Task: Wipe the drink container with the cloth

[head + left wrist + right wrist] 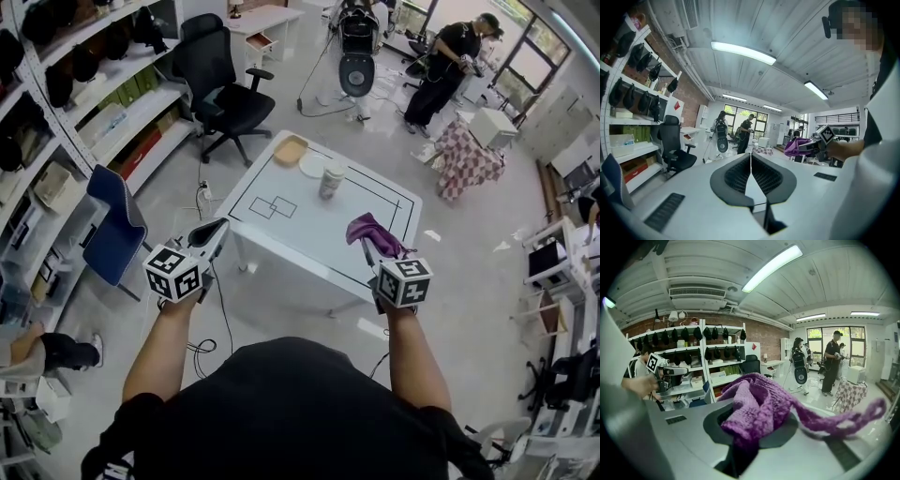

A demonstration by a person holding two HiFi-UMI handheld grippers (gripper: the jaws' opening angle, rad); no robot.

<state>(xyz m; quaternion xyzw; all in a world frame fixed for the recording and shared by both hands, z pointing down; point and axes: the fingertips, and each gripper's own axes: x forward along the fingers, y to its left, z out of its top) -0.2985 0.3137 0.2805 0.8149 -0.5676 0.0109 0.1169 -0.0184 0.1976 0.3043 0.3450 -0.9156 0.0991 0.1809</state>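
Shelving (89, 108): lines the left wall, with a strip of open floor between it and the tabletop.
Blue chair (117, 230): stands in that strip, just left of the left gripper.
Left arm: bare forearm stretched forward, its gripper pointing ahead close to level.
Left gripper (217, 230): clenched on nothing, jaws pressed together; its tip is near the tabletop's near left corner.
Tabletop (309, 239): white, with a black border line and two small outlined boxes; the near half is bare, and open floor runs along its near edge.
Drink container (331, 180): upright at the far side, beside a white plate (312, 166) and a tan plate (290, 150), well apart from both grippers.
Right arm: bare forearm stretched forward, its gripper tipped somewhat downward.
Right gripper (375, 255): grasping the cloth, at the tabletop's near right edge.
Cloth (757, 408): purple knit, bunched over the jaws, with a loose strand trailing to the right.
Right side: clear floor beyond the tabletop's right edge.
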